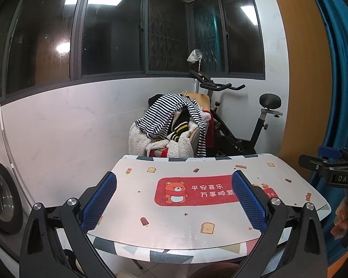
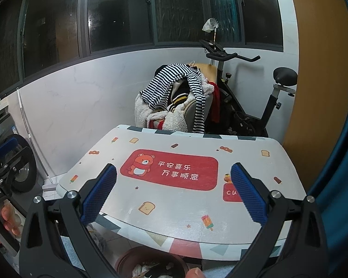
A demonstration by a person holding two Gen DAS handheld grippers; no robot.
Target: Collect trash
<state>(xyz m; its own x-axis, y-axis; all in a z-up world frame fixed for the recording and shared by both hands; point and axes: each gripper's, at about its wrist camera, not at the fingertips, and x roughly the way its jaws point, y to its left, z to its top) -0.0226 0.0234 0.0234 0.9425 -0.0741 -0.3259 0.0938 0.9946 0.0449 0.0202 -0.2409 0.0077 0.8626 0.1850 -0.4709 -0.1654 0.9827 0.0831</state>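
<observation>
Clutter rings the workspace: at far left we see a front-loading washing machine with a round dark door [image 1: 1, 199], then a thin white pole [image 2: 32, 136] leaning on the white wall. In the middle, a chair heaped with a black-and-white striped shirt and fleecy white clothes [image 1: 171, 125] stands behind the table, with a black exercise bike [image 1: 248, 120] to its right, an orange panel [image 1: 297, 69] and a blue curtain [image 1: 336, 58] beyond. We hold both grippers over the white printed tabletop with a red bear panel [image 1: 150, 208]: the left gripper [image 1: 174, 199] has its blue-padded fingers [image 1: 99, 201] spread wide and empty, and the right gripper [image 2: 174, 194] is likewise spread, gripping nothing. Below the table's near edge, a round reddish-brown bin [image 2: 127, 261] holds pale scraps of trash [image 2: 148, 269].
</observation>
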